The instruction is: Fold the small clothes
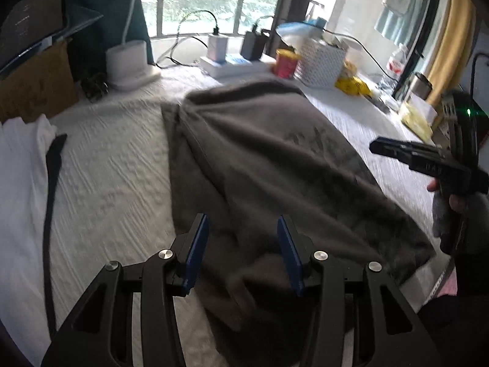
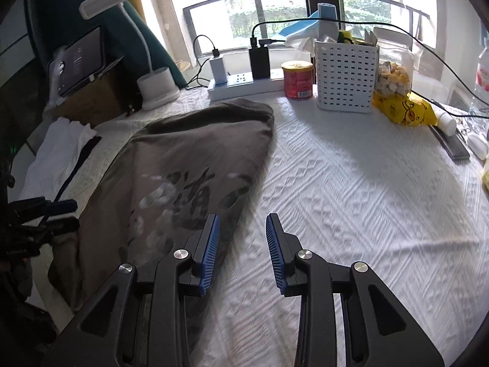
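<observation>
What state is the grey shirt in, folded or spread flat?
Partly folded. The grey shirt lies as a long narrow strip on the white cover, one side lapped over along a lengthwise crease, print facing up. Neither claw holds it.

A table under a white textured cloth (image 2: 366, 198) fills the near view. At its far edge runs a wide window (image 2: 244, 15) with dark frames, bright daylight and green foliage outside (glare washes out the top). A white desk lamp (image 2: 152, 70) stands far left; a yellow curtain (image 1: 449, 46) hangs right.
</observation>
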`<state>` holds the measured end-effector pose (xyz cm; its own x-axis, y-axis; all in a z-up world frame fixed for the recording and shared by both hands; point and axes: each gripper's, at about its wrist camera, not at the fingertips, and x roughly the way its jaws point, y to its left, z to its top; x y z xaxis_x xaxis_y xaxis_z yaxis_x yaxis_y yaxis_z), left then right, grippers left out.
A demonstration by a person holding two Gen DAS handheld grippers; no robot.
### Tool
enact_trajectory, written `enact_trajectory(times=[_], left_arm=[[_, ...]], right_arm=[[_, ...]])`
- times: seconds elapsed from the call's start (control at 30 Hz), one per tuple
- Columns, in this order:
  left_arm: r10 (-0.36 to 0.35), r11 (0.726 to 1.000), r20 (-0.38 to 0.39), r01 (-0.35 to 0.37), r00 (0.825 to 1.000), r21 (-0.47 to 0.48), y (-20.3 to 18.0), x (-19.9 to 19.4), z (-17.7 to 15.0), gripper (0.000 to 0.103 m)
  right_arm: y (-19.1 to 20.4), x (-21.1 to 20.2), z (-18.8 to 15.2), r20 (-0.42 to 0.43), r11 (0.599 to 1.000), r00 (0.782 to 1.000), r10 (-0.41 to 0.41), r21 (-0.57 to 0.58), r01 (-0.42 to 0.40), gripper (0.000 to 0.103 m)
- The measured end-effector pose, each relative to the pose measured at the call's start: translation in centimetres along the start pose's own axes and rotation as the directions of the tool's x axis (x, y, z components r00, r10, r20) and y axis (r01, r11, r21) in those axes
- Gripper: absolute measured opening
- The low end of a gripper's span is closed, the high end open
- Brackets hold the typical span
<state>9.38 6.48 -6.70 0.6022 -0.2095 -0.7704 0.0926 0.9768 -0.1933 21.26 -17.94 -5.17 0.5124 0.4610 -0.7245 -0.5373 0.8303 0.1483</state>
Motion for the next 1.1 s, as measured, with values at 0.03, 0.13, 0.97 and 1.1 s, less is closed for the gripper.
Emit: enact_trajectory(times=[0.03, 0.13, 0.97, 1.1], left_arm=[[-0.003, 1.0, -0.006, 0.003, 1.0, 0.002, -0.2, 0.0, -0.4, 0.047], [-0.014, 1.0, -0.028, 0.014, 1.0, 0.009, -0.8, -0.1, -1.5, 0.047], [-0.093, 0.996, 0.086, 0.092, 0.992, 0.007, -2.1, -4.0, -4.3, 0.007], [-0.08, 0.997, 0.13, 0.082, 0.988, -0.009, -1.7, -5.6, -4.0, 0.004]], right_arm=[[0.2, -0.1, -0.3, -0.002, 1.0, 1.0, 0.004, -0.003, -0.004, 0.034], [0.8, -0.4, -1.2, -0.007, 1.0, 1.0, 0.012, -0.006, -0.012, 0.034], [2.6, -1.8, -7.6, -0.092, 0.983, 0.983, 0.159, 0.112, -0.148, 0.053], [3.3, -1.8, -8.1, -0.092, 0.984, 0.98, 0.174, 0.061, -0.169, 0.011]])
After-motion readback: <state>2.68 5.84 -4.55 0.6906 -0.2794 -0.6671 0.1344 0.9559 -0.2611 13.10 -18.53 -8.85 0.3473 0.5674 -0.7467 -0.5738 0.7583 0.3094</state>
